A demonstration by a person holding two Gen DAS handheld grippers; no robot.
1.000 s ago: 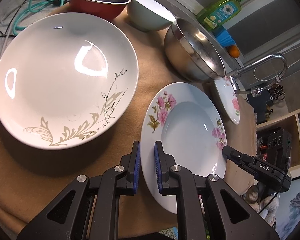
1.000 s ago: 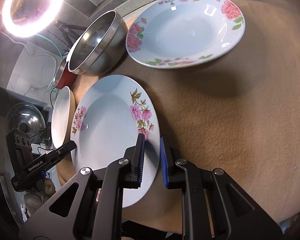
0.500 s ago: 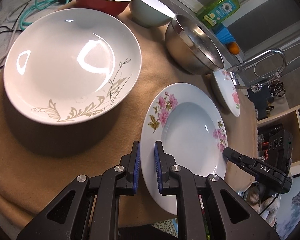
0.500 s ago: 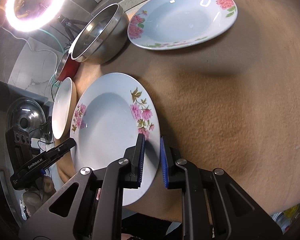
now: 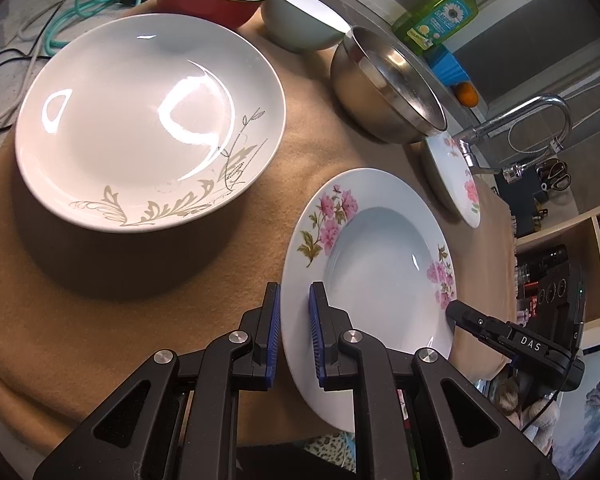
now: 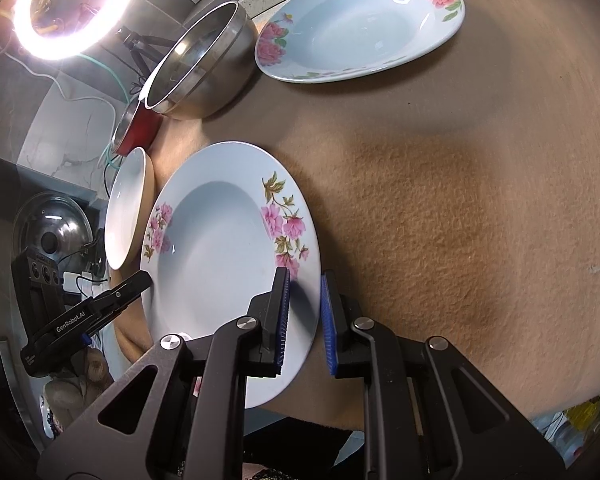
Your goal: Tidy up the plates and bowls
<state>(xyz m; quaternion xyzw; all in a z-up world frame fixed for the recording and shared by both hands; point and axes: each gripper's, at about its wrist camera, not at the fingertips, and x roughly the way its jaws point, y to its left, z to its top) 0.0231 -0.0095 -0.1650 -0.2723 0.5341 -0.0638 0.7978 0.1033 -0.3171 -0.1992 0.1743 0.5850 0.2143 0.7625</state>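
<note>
- Left hand-held gripper (image 5: 293, 334) clamps the pink-flowered soup plate (image 5: 376, 268) at its 8 o'clock rim.
- Right hand-held gripper (image 6: 304, 312) clamps the opposite rim (4 o'clock) over the tan-clothed tabletop (image 6: 480, 200).

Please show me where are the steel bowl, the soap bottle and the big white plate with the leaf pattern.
steel bowl (image 5: 384, 92), left wrist view, on its inner wall.
soap bottle (image 5: 440, 16), left wrist view, on its green body by the label.
big white plate (image 5: 140, 120), left wrist view, on its glossy centre.

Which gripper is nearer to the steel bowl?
Neither clearly: both grippers clamp opposite rims of the near pink-flower plate, apart from the steel bowl.
</note>
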